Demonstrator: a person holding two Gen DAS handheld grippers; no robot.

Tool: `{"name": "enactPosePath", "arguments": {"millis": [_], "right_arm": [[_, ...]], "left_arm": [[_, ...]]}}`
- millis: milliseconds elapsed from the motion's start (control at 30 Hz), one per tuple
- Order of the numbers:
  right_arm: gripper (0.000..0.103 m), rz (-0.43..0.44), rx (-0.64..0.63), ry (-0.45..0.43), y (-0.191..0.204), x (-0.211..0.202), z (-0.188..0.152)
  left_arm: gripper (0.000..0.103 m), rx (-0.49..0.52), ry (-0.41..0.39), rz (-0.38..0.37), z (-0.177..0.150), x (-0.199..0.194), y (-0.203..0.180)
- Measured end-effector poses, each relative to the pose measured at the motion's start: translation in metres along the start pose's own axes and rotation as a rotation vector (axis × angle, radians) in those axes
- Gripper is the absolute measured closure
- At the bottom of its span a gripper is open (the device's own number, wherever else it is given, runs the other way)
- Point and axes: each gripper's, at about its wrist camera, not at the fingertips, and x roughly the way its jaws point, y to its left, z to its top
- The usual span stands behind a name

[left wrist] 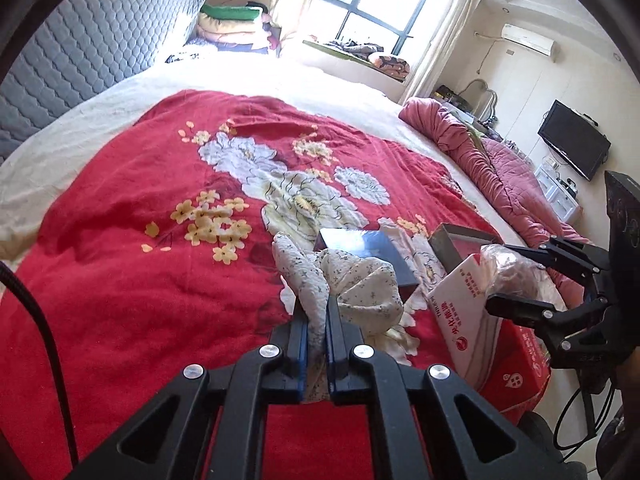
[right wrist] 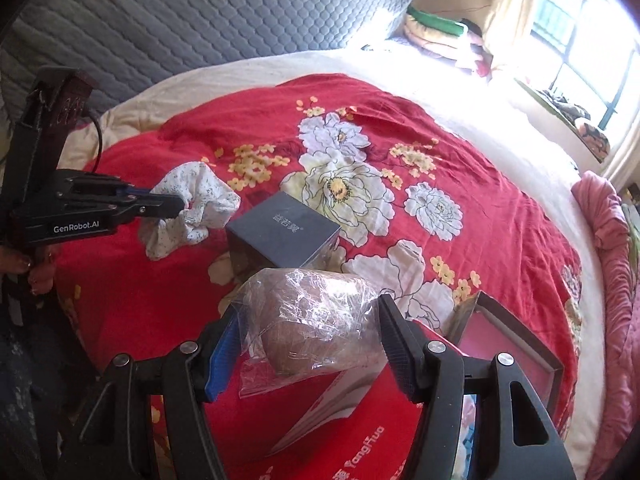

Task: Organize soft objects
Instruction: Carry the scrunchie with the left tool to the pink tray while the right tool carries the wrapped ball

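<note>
Both hands loaded over the red floral quilt (left wrist: pixel 120 240) on the bed. Left gripper (left wrist: pixel 316 312): jaws nearly shut, pinching a fold of the white speckled cloth (left wrist: pixel 360 284); the rest of the cloth hangs bunched off the tips, clear of the quilt in the right wrist view, so a thin pinch is enough for so light an item. Right gripper (right wrist: pixel 308 320): jaws wide, both pads pressed on a brown soft bundle in clear plastic (right wrist: pixel 316 312); wide stance fits its bulk, and the side grip keeps the slippery wrap from sliding out. The bundle hangs above a red-and-white carton (right wrist: pixel 340 420) near the bed's near edge. A dark blue box (right wrist: pixel 280 232) sits on the quilt between the two grippers, and an open box (right wrist: pixel 516 344) with a red interior lies toward the right edge. Judgement: both soft items are lifted for transfer; the open box is the likely receptacle, though destination is unconfirmed. Pink duvet (left wrist: pixel 480 148) heaped along the far right edge, untouched.
</note>
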Motion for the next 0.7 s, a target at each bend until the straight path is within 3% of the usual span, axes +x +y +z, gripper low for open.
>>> {"name": "enactPosePath", "arguments": {"millis": [167,433,700], "right_arm": [[0.037,-0.013,0.078,-0.093,-0.003,-0.036,-0.013],[0.037,-0.082,0.247,-0.244,-0.03,-0.1,-0.049],[0.037,-0.162,0.358,-0.329,-0.054,-0.153,-0.096]], "left_arm": [[0.096,0.064,-0.047,-0.008,0.005,-0.028,-0.036],[0.096,0.199,-0.044,-0.058,0.004,-0.042,-0.114],[0.096,0.337,-0.051,-0.094,0.005,-0.048,-0.191]]}}
